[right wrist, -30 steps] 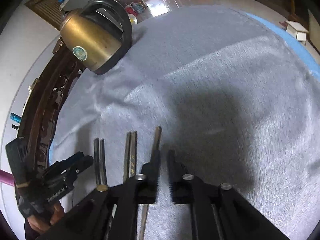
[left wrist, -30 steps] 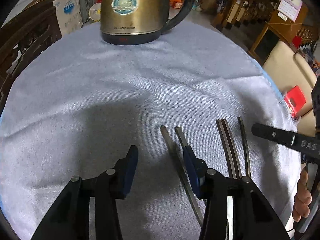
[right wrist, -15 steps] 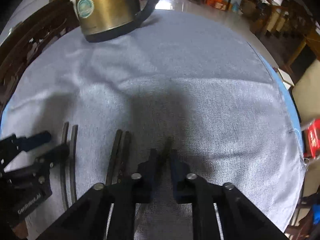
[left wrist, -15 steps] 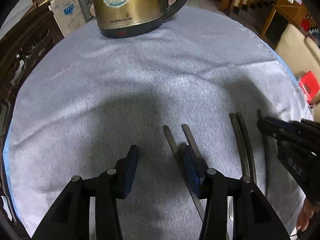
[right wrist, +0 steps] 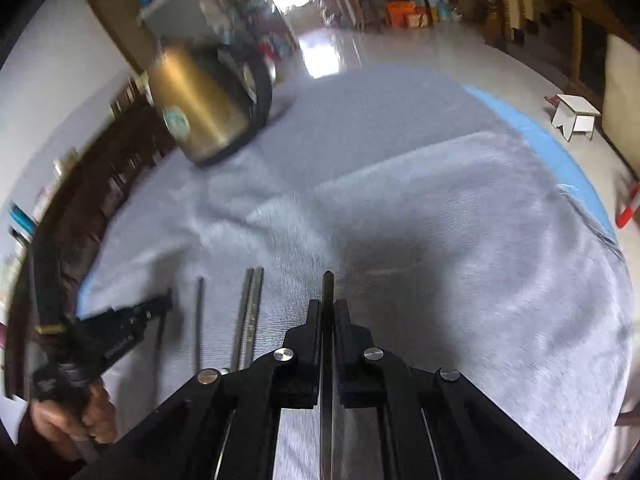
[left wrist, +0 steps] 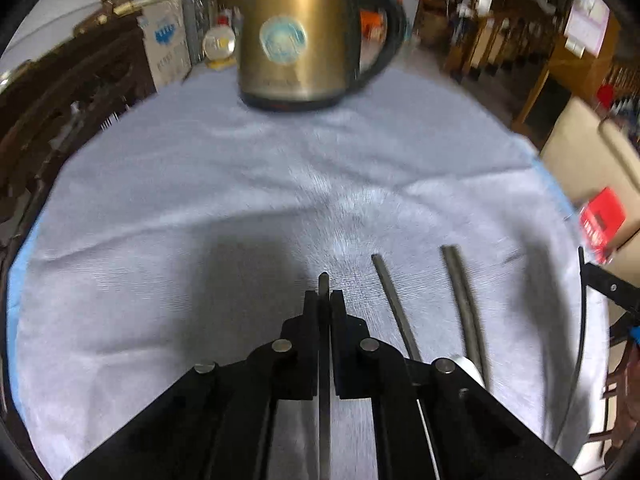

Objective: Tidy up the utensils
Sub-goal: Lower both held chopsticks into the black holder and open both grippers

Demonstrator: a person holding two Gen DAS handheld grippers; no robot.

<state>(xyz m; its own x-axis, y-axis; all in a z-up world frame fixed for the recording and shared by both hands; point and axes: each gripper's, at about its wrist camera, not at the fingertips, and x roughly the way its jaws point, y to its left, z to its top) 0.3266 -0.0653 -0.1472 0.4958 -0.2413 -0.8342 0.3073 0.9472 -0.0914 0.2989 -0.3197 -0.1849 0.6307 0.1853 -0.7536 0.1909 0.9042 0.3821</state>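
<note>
Several flat metal utensils lie side by side on the grey-blue cloth (left wrist: 200, 200). My left gripper (left wrist: 324, 300) is shut on one utensil handle (left wrist: 323, 282), its jaws closing tight, and the handle's end pokes out past the pads. To its right on the cloth lie a single handle (left wrist: 394, 308) and a close pair (left wrist: 464, 300). My right gripper (right wrist: 328, 308) is likewise shut on another utensil handle (right wrist: 328, 284), jaws closing on it. In the right wrist view, the pair (right wrist: 250, 312) and a single handle (right wrist: 199, 320) lie to the left, beside the left gripper (right wrist: 120, 328) and the hand (right wrist: 72, 420) holding it.
A brass-coloured electric kettle (left wrist: 296, 40) stands at the far side of the round table, seen also as the kettle (right wrist: 200, 112). Dark wooden chairs (left wrist: 60, 100) ring the left edge. A red packet (left wrist: 602, 220) lies off the right rim. A white stool (right wrist: 574, 116) stands on the floor.
The left gripper went from wide open to shut on a handle. The right gripper's narrow gap closed on another handle. Both views have tilted up and are blurred by motion.
</note>
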